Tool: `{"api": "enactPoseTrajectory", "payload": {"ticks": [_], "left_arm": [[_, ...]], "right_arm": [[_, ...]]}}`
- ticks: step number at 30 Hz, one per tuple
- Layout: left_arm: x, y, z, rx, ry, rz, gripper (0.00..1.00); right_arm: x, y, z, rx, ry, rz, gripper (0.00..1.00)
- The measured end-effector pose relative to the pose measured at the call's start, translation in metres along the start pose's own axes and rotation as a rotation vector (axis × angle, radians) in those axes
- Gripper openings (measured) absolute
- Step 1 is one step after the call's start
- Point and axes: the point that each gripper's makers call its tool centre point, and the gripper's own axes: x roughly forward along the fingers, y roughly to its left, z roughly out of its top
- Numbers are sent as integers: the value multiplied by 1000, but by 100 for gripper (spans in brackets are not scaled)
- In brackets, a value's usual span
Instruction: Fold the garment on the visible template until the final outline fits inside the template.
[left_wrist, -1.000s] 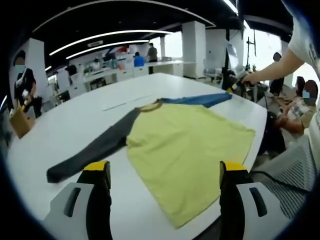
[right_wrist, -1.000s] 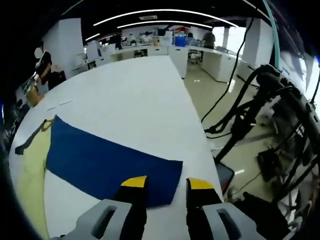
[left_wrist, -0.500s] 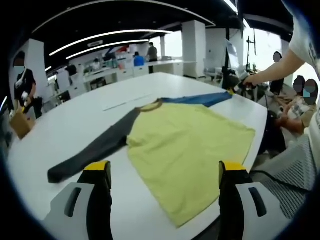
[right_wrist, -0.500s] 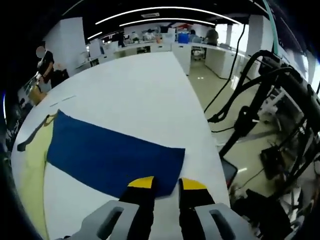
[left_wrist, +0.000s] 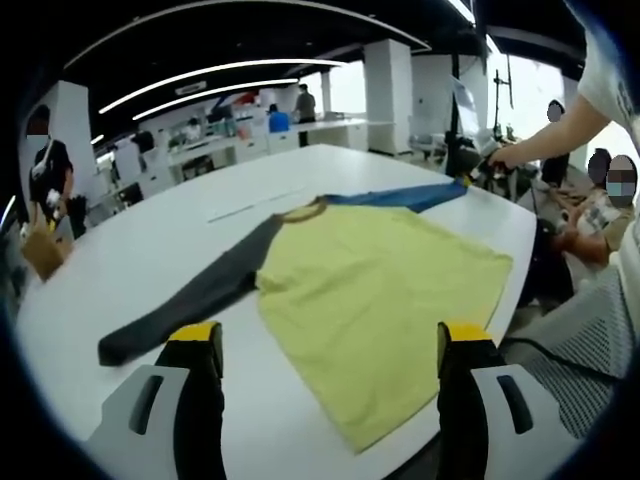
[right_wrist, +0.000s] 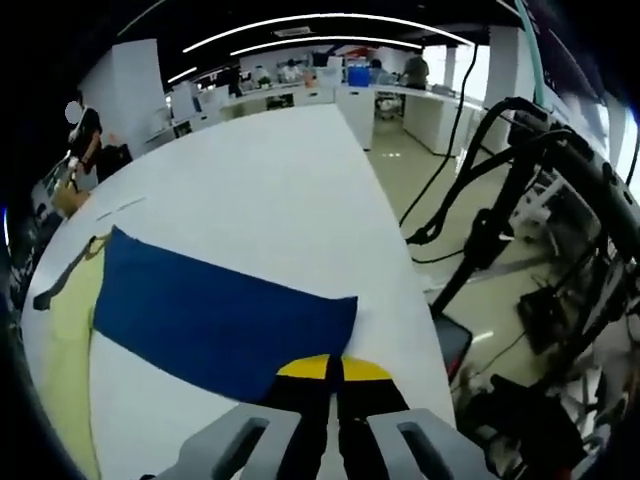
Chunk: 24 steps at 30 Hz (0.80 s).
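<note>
With the right gripper (right_wrist: 334, 368) pinched on the cuff of the blue sleeve (right_wrist: 215, 312) and the left gripper (left_wrist: 330, 345) wide open and empty over the yellow shirt body (left_wrist: 375, 290), the sleeve should probably be lifted low and carried flat onto the body.

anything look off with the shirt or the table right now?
Mostly fine. The shirt lies flat on the white table, sleeves spread, no fold made. One oddity: its hem corner reaches the table's near edge. The right gripper is shut on the blue sleeve; the left gripper is open.
</note>
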Motion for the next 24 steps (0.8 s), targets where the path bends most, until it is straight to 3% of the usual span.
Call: {"api": "enactPoseTrajectory", "payload": {"ticks": [10,24], "left_arm": [[-3,10,-6,-3,-9,2,85],[-4,2,2,9,-22,3,87]], "right_arm": [[-26,11,29,2,-24,12,0],[-32,35,38,41,-8,46,0]]}}
